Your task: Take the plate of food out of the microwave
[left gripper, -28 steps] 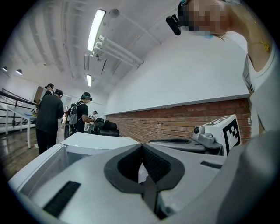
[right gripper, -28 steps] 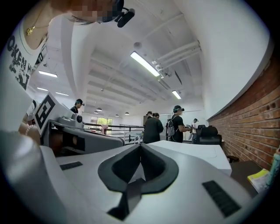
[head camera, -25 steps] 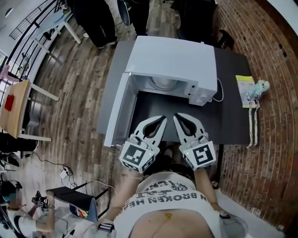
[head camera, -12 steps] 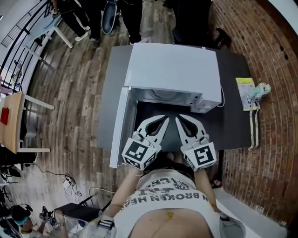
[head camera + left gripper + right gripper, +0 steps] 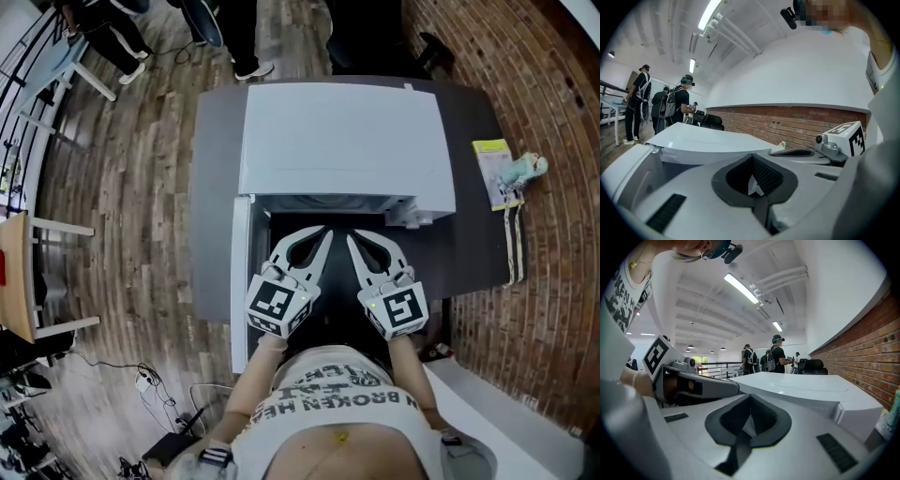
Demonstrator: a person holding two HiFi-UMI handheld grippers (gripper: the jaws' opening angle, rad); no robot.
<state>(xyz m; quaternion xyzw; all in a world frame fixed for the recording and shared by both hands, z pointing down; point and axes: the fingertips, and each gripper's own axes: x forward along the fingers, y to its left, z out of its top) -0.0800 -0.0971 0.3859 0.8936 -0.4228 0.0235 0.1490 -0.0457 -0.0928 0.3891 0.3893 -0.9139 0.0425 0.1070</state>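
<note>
Microwave beyond left gripper, right gripper

The white microwave stood on the dark worktop, its door swung open leftward.

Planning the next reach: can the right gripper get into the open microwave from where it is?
Probably yes: the door is swung open to the left and the right gripper points at the open front of the microwave, nothing seen between. Its jaws are shut, and the inside is hidden here.
</note>
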